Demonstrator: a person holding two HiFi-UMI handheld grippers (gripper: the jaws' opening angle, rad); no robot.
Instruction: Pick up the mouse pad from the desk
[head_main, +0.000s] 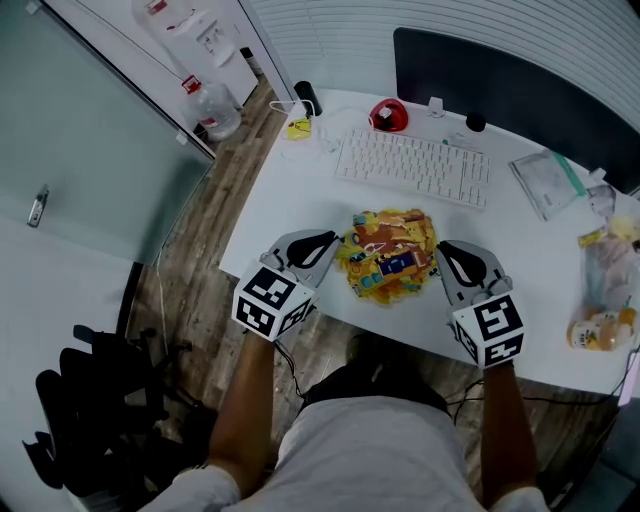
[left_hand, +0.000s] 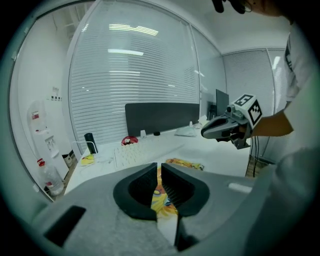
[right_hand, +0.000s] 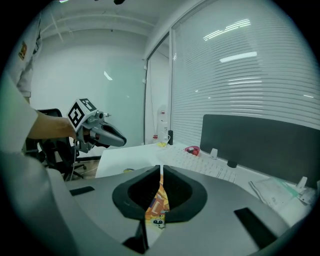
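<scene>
The mouse pad (head_main: 390, 255), a rumpled yellow sheet with bright cartoon print, lies on the white desk (head_main: 290, 200) in front of the keyboard. My left gripper (head_main: 333, 243) hovers just off the pad's left edge, jaws shut with nothing between them. My right gripper (head_main: 441, 253) sits at the pad's right edge, likewise shut and empty. In the left gripper view the pad (left_hand: 186, 163) shows beyond the closed left gripper (left_hand: 159, 172), with the right gripper (left_hand: 220, 129) across from it. The right gripper view shows the pad (right_hand: 158, 200) through the slit of the right gripper (right_hand: 161, 175).
A white keyboard (head_main: 413, 167) lies behind the pad, with a red mouse (head_main: 388, 116) and a dark partition (head_main: 500, 80) beyond. A clear plastic bag (head_main: 545, 182) and snack packets (head_main: 605, 300) sit at the right. The desk's near edge runs just under both grippers; a black chair (head_main: 90, 420) stands at the lower left.
</scene>
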